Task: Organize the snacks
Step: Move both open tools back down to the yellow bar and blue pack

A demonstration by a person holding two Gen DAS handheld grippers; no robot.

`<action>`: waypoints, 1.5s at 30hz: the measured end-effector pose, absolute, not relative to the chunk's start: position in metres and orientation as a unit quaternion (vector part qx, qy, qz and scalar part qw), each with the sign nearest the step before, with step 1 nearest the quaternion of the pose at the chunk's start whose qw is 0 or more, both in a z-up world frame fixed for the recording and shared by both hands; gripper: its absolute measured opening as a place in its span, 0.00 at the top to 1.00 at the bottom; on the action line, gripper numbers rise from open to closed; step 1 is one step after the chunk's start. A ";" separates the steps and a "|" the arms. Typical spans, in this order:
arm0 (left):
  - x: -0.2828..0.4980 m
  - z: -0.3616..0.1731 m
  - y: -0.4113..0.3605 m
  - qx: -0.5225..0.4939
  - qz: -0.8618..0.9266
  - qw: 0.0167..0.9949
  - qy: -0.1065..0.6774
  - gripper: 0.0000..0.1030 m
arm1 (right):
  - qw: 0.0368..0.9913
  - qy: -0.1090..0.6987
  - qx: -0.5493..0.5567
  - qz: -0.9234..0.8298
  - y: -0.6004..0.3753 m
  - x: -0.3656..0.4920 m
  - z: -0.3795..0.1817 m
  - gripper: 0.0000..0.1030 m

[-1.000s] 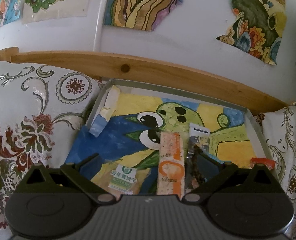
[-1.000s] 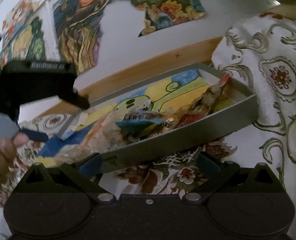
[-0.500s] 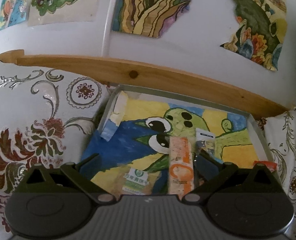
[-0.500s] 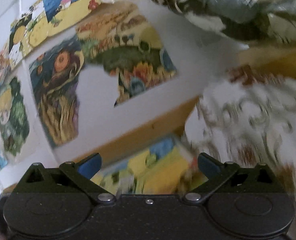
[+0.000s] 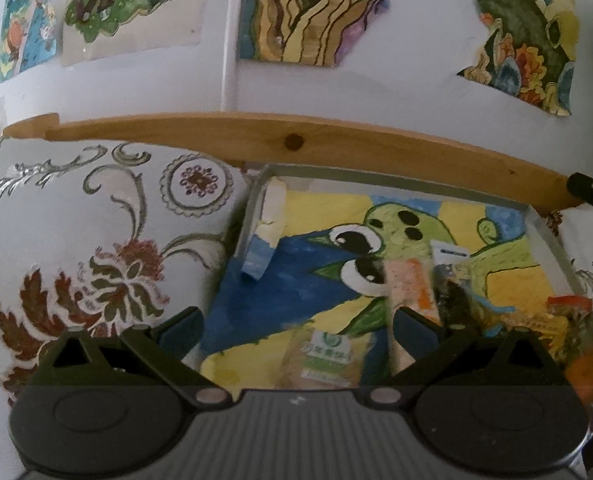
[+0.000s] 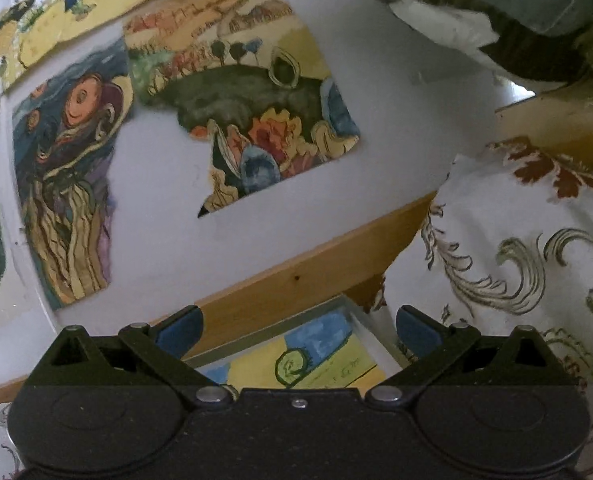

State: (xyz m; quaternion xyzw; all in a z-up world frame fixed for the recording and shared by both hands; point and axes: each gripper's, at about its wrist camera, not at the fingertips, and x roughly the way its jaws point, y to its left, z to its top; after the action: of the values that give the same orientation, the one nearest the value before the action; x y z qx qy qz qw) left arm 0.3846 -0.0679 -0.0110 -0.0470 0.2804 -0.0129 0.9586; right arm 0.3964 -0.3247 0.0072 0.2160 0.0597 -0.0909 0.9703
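we judge we are between picks: our left gripper [image 5: 296, 322] hovers spread and empty over the near edge of the grey tray [image 5: 252, 216], and our right gripper [image 6: 298, 326], also spread and holding nothing, points up at the wall, off the work. the orange snack bar [image 5: 410, 284] lies flat in the tray beside a dark packet [image 5: 454, 284], its long axis running from us toward the far rim. next we would close across its narrow width.
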 end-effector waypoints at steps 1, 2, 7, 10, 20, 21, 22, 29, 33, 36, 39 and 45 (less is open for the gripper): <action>0.385 -0.012 -0.066 -0.049 -0.013 0.958 0.283 0.00 | 0.968 0.065 0.221 -0.095 -0.325 0.399 0.006 0.01; 0.384 -0.013 -0.064 -0.051 -0.013 0.957 0.285 0.00 | 0.966 0.072 0.229 -0.099 -0.325 0.402 0.005 0.01; 0.381 -0.014 -0.060 -0.060 -0.011 0.956 0.288 0.00 | 0.961 0.086 0.241 -0.103 -0.321 0.405 -0.001 0.01; 0.378 -0.013 -0.061 -0.055 -0.012 0.957 0.284 0.00 | 0.964 0.085 0.235 -0.096 -0.318 0.399 0.001 0.01; 0.353 0.011 -0.055 -0.064 -0.011 0.962 0.264 0.00 | 0.980 0.091 0.172 -0.039 -0.296 0.351 0.026 0.01; 0.348 0.015 -0.052 -0.065 -0.010 0.963 0.261 0.00 | 0.981 0.092 0.169 -0.035 -0.294 0.345 0.028 0.01; 0.343 0.018 -0.050 -0.066 -0.009 0.964 0.258 0.00 | 0.982 0.092 0.163 -0.031 -0.291 0.337 0.032 0.01; 0.295 0.034 -0.020 -0.069 0.003 0.969 0.239 0.00 | 0.989 0.092 0.117 0.007 -0.259 0.279 0.046 0.01; 0.261 0.038 0.000 -0.062 0.009 0.972 0.227 0.00 | 0.990 0.097 0.097 0.019 -0.239 0.242 0.048 0.01; 0.234 0.037 0.015 -0.054 0.013 0.973 0.222 0.00 | 0.991 0.107 0.077 0.031 -0.224 0.217 0.044 0.01; 0.212 0.034 0.029 -0.048 0.017 0.973 0.224 0.00 | 0.990 0.117 0.069 0.039 -0.210 0.194 0.038 0.01; 0.177 0.017 0.056 -0.041 0.034 0.968 0.246 0.00 | 0.987 0.148 0.042 0.053 -0.181 0.158 0.019 0.01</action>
State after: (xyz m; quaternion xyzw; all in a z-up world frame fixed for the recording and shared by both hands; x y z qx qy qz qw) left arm 0.1765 0.0561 0.0165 -0.0412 0.2458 0.0335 0.9679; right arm 0.1578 -0.1805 0.0194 0.0424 0.1483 0.0532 0.9866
